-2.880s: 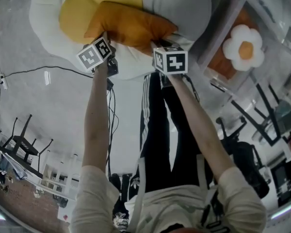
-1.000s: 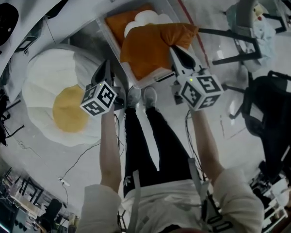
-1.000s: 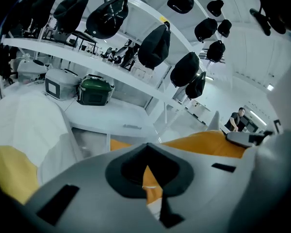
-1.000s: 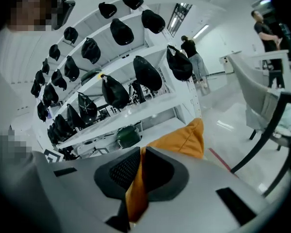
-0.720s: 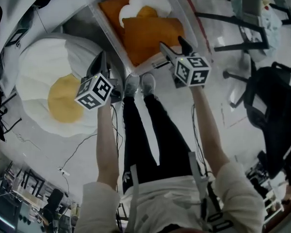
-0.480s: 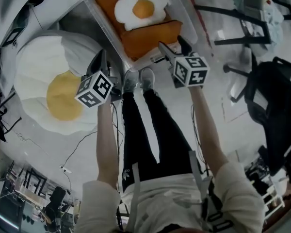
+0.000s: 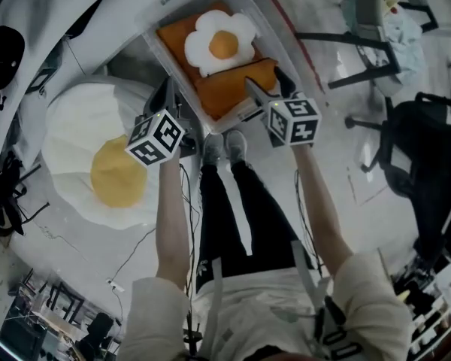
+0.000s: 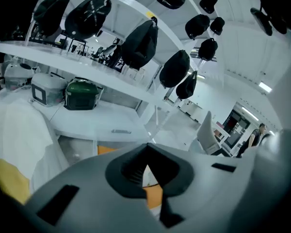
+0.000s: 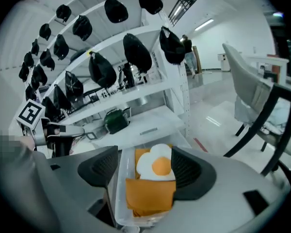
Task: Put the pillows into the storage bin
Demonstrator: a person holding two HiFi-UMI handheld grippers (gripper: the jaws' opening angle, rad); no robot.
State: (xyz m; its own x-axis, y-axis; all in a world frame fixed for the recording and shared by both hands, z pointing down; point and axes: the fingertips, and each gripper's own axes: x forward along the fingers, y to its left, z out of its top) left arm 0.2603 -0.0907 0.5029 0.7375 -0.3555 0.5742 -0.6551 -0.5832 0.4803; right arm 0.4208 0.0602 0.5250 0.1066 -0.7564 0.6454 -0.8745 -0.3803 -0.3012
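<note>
Pillow — plain orange; rectangular

text: none legible | labels: none | numbers: 0

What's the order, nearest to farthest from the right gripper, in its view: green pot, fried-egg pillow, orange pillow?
1. Orange pillow, at the bin's near end.
2. Fried-egg pillow, just behind it.
3. Green pot, far back, left of centre.
</note>
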